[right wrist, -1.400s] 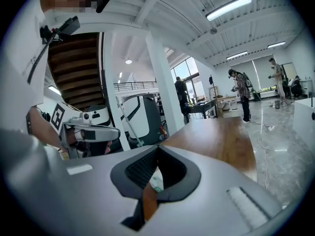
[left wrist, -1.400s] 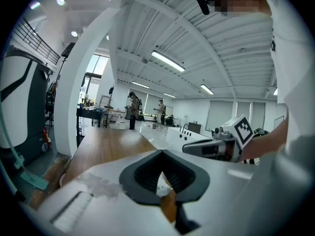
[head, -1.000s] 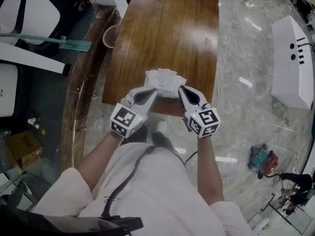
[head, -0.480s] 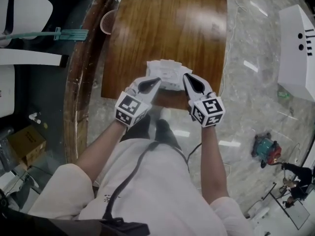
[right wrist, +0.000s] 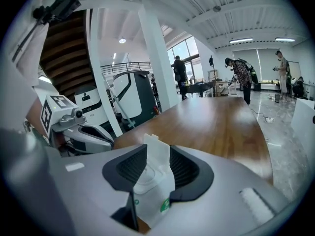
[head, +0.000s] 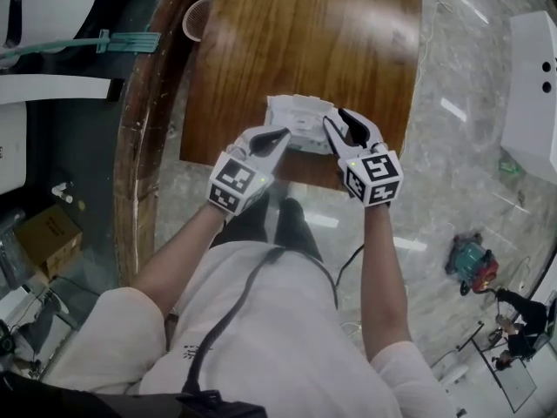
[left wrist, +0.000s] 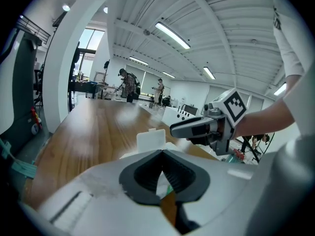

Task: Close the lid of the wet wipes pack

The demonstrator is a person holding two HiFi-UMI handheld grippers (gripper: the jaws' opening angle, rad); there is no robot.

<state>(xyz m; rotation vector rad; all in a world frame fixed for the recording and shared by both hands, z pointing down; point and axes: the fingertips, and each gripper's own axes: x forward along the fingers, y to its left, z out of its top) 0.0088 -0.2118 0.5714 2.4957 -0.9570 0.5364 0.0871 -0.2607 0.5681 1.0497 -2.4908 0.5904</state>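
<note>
Down at the near edge of the wooden table (head: 305, 33), the wet wipes pack (head: 300, 122) lies flat, with a gripper at each end. From the head view its lid is hard to read. The right gripper view settles it: the lid (right wrist: 156, 149) stands open and upright. On the right gripper (head: 336, 117) the jaws have just been opening and stand partly apart, the pack's end between them, unclamped. On the left gripper (head: 280, 133) the jaws are drawn together, pinching a sliver of white-and-green pack film that only its own view shows. Pale marbled floor (head: 452, 172) surrounds the table, a white cabinet (head: 535, 94) sits off right, and people (right wrist: 241, 75) stand far back. Beyond the pack, broad wood runs to the far end.
</note>
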